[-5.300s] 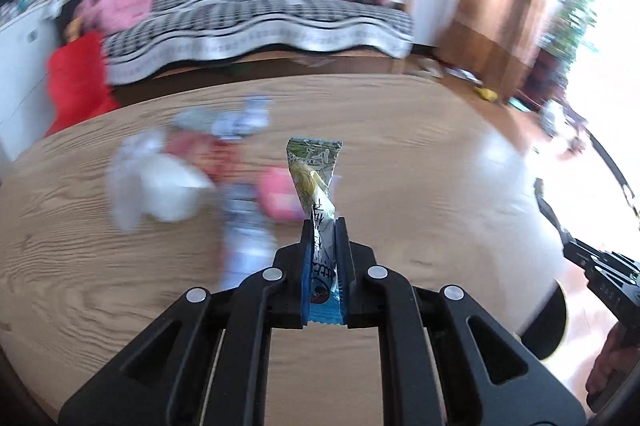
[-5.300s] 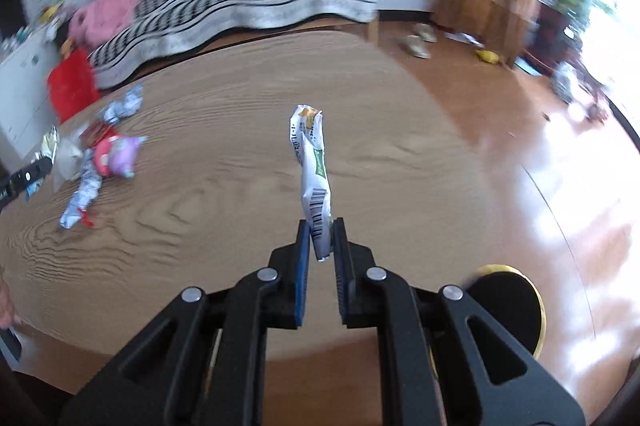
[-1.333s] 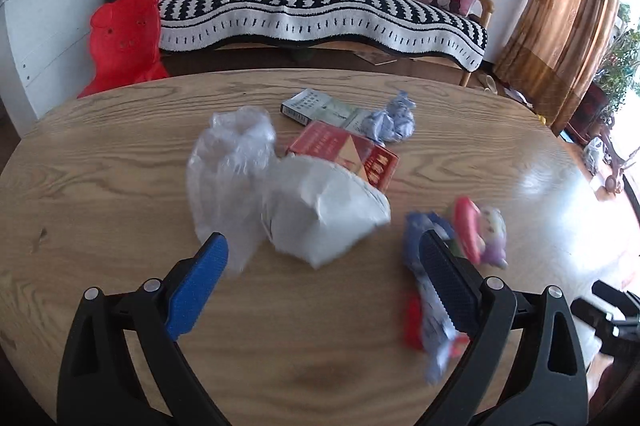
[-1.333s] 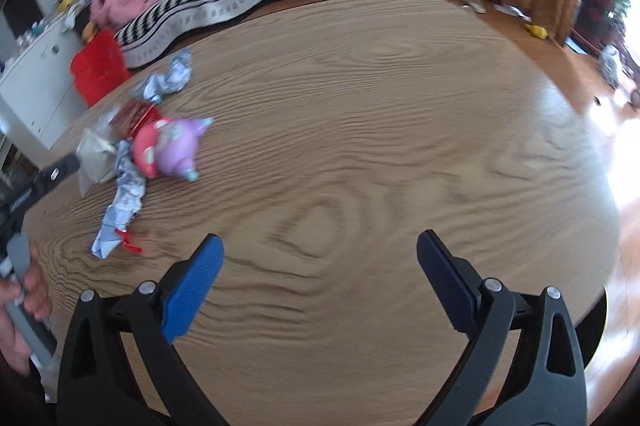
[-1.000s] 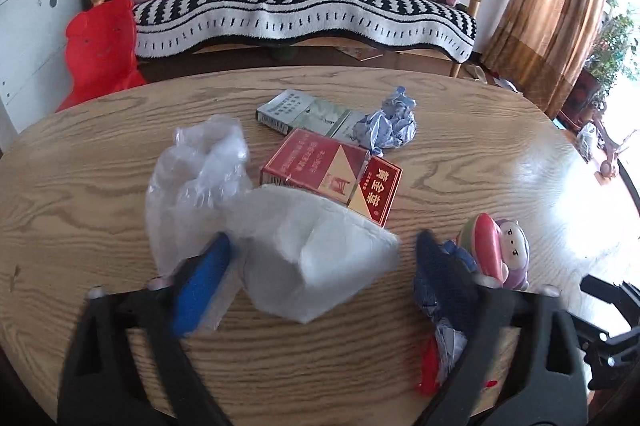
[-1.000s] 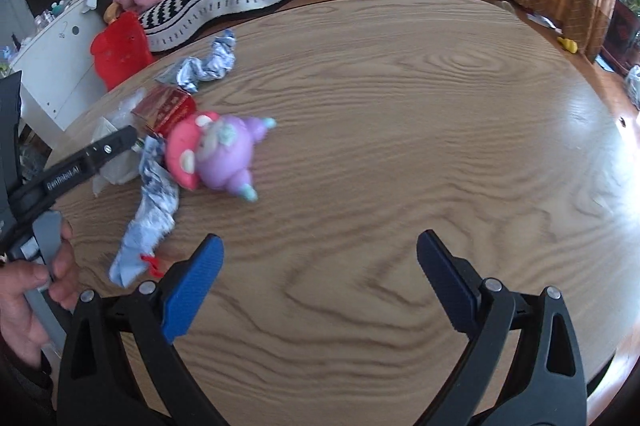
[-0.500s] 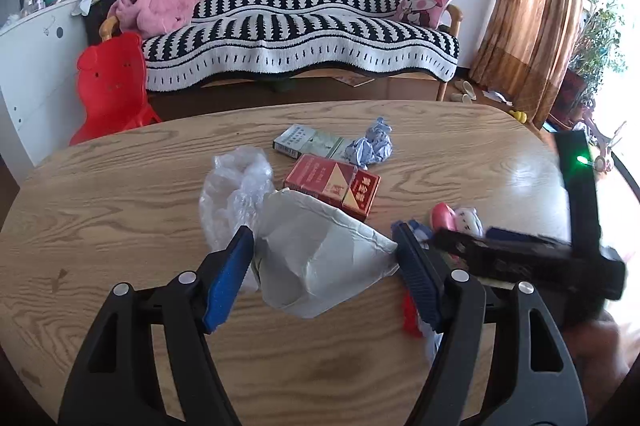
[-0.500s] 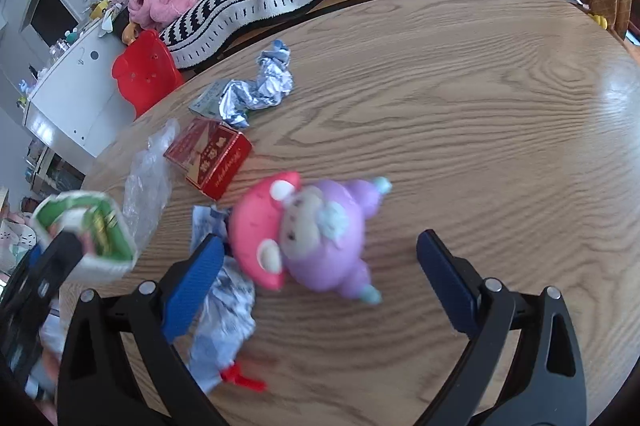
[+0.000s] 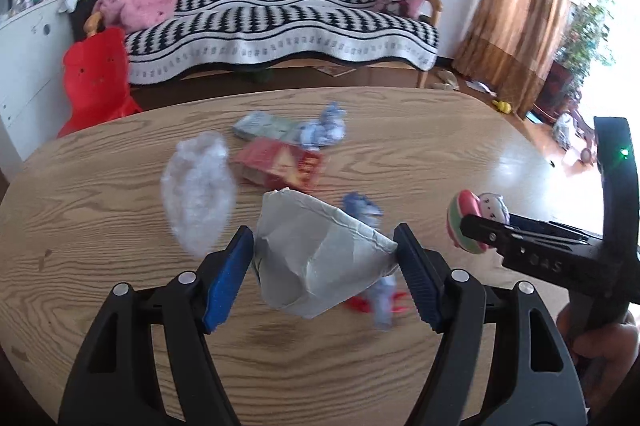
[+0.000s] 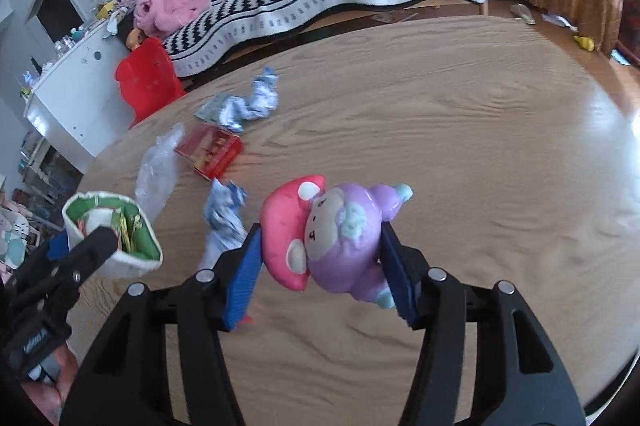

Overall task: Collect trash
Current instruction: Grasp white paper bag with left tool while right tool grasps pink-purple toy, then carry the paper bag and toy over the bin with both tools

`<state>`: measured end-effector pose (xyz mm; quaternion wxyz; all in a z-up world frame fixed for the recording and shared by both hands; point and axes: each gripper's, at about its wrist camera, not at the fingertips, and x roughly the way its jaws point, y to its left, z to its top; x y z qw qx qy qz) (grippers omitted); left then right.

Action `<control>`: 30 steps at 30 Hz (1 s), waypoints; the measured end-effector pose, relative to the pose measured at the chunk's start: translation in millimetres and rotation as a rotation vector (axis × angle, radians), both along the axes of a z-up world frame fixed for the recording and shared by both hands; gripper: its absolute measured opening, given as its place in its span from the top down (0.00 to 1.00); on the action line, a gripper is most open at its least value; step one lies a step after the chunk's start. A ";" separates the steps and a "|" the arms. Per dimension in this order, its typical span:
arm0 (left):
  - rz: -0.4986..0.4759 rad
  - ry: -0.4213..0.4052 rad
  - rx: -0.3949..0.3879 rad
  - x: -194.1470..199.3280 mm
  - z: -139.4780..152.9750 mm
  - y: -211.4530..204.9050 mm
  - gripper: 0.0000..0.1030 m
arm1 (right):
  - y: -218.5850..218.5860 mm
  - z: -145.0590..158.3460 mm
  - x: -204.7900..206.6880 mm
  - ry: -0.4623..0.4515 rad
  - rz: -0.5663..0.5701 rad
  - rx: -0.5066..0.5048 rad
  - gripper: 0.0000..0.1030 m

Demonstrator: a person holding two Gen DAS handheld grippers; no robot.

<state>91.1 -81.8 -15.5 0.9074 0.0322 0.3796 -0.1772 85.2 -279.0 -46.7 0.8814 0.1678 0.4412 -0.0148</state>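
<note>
Between the left gripper's [image 9: 324, 276] blue pads sits a white paper cup [image 9: 320, 258], pinched at both sides and lifted, its mouth facing left — wrappers show inside it from the right view. Beside it the right gripper [image 10: 320, 266] clamps a pink-and-purple toy [image 10: 332, 234], held above the table [image 10: 480, 166]. Farther out lie a blue wrapper [image 10: 224, 218], clear bag [image 9: 198, 190], red box [image 9: 280, 168] and foil [image 10: 256, 102] — all nearer the left gripper.
</note>
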 end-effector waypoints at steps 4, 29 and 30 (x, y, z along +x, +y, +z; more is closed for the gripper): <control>-0.069 0.001 0.004 -22.3 0.7 -47.7 0.32 | -40.6 4.0 -44.2 0.010 -0.062 -0.051 0.45; -0.614 0.070 -0.020 -208.4 -44.2 -370.2 0.31 | -338.7 -66.1 -374.2 0.169 -0.652 -0.018 0.45; -0.634 0.075 -0.016 -216.2 -49.3 -380.6 0.31 | -345.0 -74.6 -381.4 0.192 -0.662 -0.005 0.45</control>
